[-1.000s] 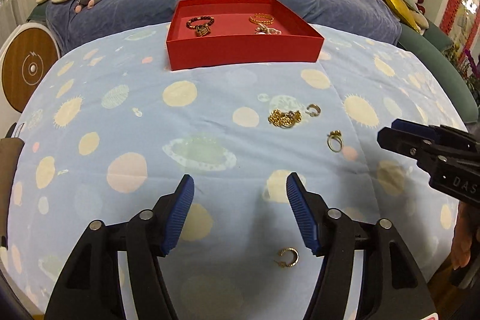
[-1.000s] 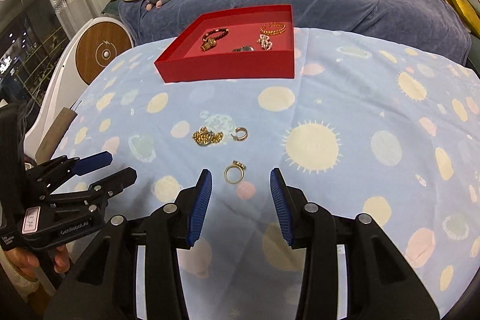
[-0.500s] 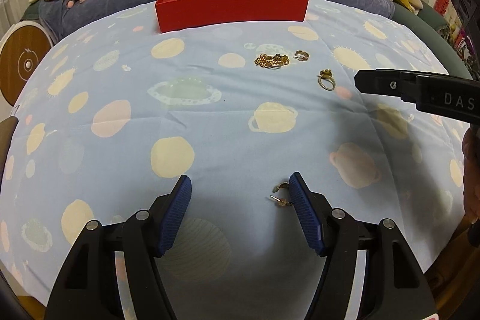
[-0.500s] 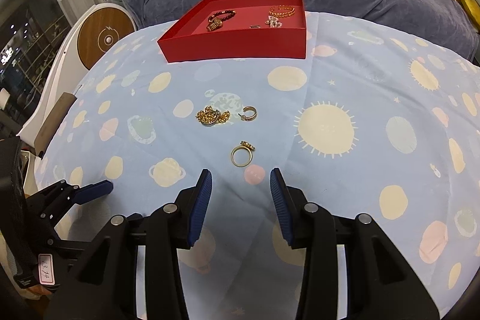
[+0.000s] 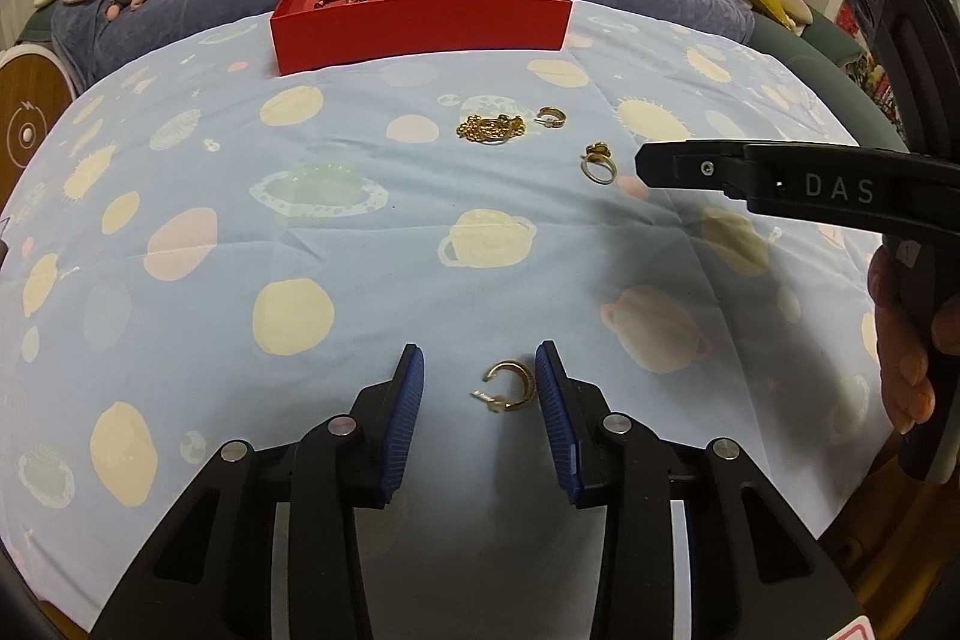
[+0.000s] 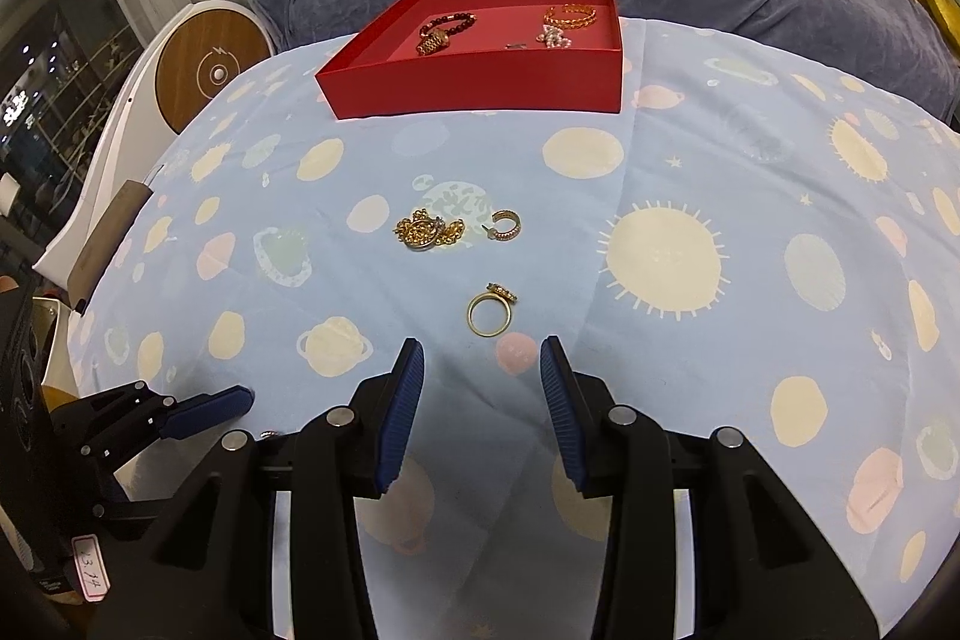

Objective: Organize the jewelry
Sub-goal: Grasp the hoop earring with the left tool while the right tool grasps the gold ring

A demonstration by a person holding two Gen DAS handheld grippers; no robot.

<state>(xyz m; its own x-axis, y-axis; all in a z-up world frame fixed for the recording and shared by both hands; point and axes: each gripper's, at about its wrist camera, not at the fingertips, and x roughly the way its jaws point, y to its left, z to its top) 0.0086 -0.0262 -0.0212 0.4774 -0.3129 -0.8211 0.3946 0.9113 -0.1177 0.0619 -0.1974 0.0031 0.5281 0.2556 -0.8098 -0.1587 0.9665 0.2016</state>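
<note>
A few pieces already sit in the red box (image 6: 474, 79). Left tongs (image 5: 479, 388) have just been closing around a hoop earring (image 5: 510, 386), not pinching yet. Right tongs (image 6: 482, 376) half-open, empty, just short of the ring (image 6: 490, 311); chain (image 6: 427, 231) and second hoop (image 6: 504, 225) sit between ring and box.

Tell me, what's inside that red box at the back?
The shallow red cardboard box holds a dark beaded bracelet, a gold chain bangle, a pale pearly trinket and a small dark piece. Its near wall hides the floor just behind it.
</note>
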